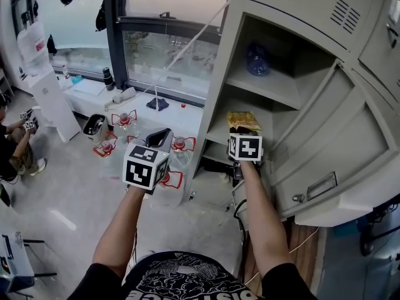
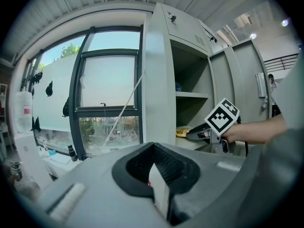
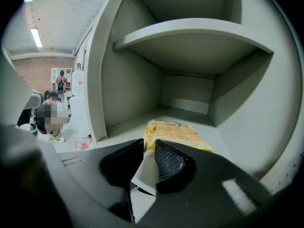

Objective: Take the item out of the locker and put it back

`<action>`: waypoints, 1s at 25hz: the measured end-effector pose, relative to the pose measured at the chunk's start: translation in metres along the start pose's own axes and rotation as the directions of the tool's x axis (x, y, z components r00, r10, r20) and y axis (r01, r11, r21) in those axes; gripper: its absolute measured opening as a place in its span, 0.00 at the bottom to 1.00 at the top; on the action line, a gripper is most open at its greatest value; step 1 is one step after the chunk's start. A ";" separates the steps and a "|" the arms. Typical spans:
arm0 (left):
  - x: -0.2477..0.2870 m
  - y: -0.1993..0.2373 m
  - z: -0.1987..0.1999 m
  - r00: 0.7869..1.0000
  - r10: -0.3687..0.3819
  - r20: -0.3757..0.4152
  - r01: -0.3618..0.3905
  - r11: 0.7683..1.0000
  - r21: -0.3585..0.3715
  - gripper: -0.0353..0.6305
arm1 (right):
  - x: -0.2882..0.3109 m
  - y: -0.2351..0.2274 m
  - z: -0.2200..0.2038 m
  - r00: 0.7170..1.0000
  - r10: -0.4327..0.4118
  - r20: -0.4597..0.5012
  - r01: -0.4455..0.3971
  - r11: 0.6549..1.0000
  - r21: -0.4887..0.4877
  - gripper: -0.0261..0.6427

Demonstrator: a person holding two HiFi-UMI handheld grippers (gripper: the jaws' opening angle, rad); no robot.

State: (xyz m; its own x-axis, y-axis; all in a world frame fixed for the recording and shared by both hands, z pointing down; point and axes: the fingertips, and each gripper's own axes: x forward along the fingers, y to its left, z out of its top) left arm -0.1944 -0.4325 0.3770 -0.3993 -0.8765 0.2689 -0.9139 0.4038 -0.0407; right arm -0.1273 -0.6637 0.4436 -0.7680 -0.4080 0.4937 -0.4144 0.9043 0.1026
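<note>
A yellow snack bag point(image 1: 242, 120) point(image 3: 176, 136) lies on the lower shelf point(image 3: 190, 112) of the open grey locker point(image 1: 218, 86). My right gripper point(image 1: 241, 134) point(image 3: 148, 147) reaches into that compartment, its jaws nearly together on the bag's near edge. It also shows in the left gripper view as the right gripper point(image 2: 195, 131) at the shelf. My left gripper point(image 1: 161, 136) point(image 2: 152, 149) hangs in the air left of the locker, shut and empty. A blue bottle point(image 1: 257, 60) stands on the shelf above.
The locker's door point(image 1: 331, 142) swings open at the right, close to my right arm. Water bottles in red stands point(image 1: 179, 144) and a small bin point(image 1: 94, 125) sit on the floor below the window. A person point(image 1: 14, 149) sits at far left.
</note>
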 end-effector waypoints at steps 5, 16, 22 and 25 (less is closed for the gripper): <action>-0.003 -0.003 -0.001 1.000 -0.023 -0.001 0.023 1.000 0.004 0.06 | -0.012 -0.001 0.001 1.000 -0.016 0.026 0.016 1.000 0.015 0.20; -0.013 -0.016 -0.001 0.995 -0.102 -0.011 0.103 0.995 0.014 0.06 | -0.050 0.015 0.011 0.995 -0.017 0.095 0.012 0.999 0.049 0.20; -0.020 -0.018 0.000 0.990 -0.137 -0.009 0.137 0.990 0.027 0.06 | -0.087 0.026 0.025 0.986 -0.029 0.163 0.021 0.998 0.055 0.17; -0.023 -0.021 0.001 0.987 -0.158 -0.010 0.158 0.987 0.037 0.06 | -0.107 0.029 0.031 0.979 -0.045 0.198 0.033 0.997 0.063 0.16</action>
State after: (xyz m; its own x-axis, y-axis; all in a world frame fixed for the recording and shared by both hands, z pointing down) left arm -0.1664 -0.4208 0.3712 -0.2490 -0.9267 0.2813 -0.9677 0.2501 -0.0329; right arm -0.0726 -0.5977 0.3672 -0.8299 -0.4651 0.3082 -0.4697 0.8805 0.0641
